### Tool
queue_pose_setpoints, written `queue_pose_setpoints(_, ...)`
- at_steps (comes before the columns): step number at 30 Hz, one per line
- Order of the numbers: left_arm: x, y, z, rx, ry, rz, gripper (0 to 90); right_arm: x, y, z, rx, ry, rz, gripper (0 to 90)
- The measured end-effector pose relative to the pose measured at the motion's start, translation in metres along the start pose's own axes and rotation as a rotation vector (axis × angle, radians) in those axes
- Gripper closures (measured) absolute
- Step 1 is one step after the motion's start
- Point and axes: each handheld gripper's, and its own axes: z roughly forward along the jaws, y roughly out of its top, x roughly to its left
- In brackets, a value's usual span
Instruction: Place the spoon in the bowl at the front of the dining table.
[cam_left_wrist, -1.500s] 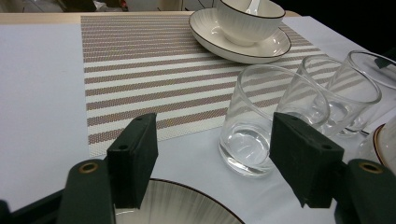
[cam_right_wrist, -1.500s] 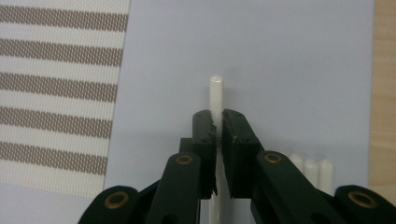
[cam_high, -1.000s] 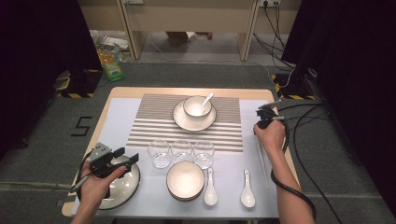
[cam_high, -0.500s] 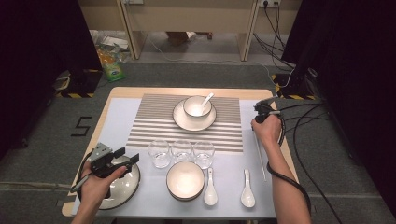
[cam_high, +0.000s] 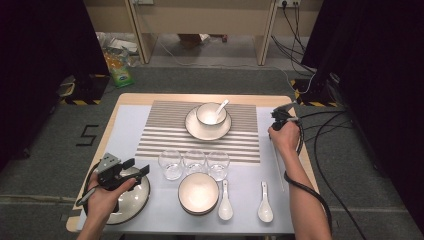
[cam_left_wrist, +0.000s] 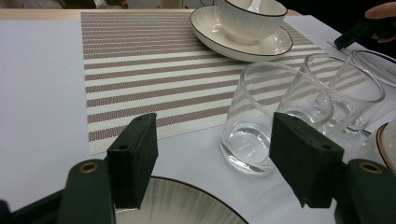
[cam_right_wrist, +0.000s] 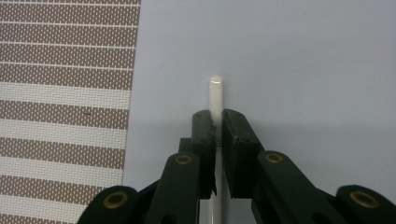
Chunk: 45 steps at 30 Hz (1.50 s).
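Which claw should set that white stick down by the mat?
Right. The right claw is shut on the white stick, low over the table beside the striped mat. The left claw stands open over the near plate.

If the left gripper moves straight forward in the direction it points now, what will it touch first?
Probably the nearest glass: the open left gripper points at it, with bare table between. Depth is uncertain.

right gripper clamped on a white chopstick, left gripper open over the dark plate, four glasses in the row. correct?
One thing is off: the row holds three glasses, not four, as the high view shows. The rest stands: the right gripper is clamped on a white chopstick, and the left gripper is open over the dark plate.
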Motion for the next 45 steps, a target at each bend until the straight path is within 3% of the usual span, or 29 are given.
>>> queue_pose_setpoints(11, 0.0, -0.001, 0.0, 0.004, 0.002, -0.002, 32.0, 0.0, -0.001, -0.003, -0.001, 0.024, 0.008, 76.0)
queue_pose_setpoints(17, 0.0, -0.001, 0.0, 0.001, 0.002, -0.004, 32.0, -0.002, -0.01, -0.016, 0.025, 0.023, 0.003, 72.9)
queue_pose_setpoints(25, 0.001, 0.0, -0.002, 0.002, 0.006, 0.0, 31.9, -0.005, -0.034, -0.031, 0.086, 0.037, -0.005, 71.3)
queue_pose_setpoints(45, 0.0, 0.0, -0.003, -0.004, 0.007, -0.002, 31.9, 0.0, -0.1, -0.059, 0.155, 0.033, -0.034, 75.4)
